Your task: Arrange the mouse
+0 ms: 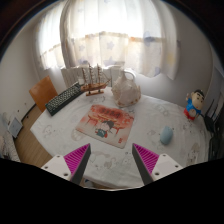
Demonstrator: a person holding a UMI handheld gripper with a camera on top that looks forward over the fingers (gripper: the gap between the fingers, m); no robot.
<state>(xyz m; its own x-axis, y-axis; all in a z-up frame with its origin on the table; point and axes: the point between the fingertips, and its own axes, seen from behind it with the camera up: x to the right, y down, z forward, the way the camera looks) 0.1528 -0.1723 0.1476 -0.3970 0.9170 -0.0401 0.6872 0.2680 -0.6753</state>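
Observation:
My gripper (111,162) is open and empty, with its magenta pads (76,159) wide apart above the near edge of a table with a white patterned cloth (60,135). A mouse mat with a reddish picture (105,122) lies on the cloth just beyond the fingers. A small light-blue object (167,134), possibly the mouse, sits on the cloth to the right of the mat, beyond the right finger. A black keyboard (63,98) lies at the far left of the table.
A model ship (93,78) and a white bag-like object (126,90) stand at the back of the table before a curtained window. A colourful toy figure (195,103) stands at the right. An orange object (42,93) is left of the keyboard.

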